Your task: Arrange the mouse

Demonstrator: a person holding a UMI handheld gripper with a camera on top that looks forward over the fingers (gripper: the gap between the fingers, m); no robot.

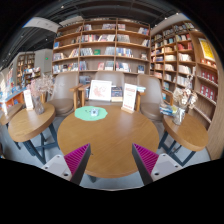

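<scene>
My gripper (111, 160) is open and empty, its two fingers with magenta pads (76, 157) spread wide above the near edge of a round wooden table (108, 138). A round green mat (91, 113) lies on the far part of the table, with a small dark object on it that may be the mouse (93, 112); it is too small to tell. The mat lies well beyond the fingers.
Upright books or display cards (101, 91) stand at the table's far edge. Smaller wooden tables stand at the left (30, 122) and right (190, 128). Armchairs (64, 92) and tall bookshelves (100, 50) fill the back of the room.
</scene>
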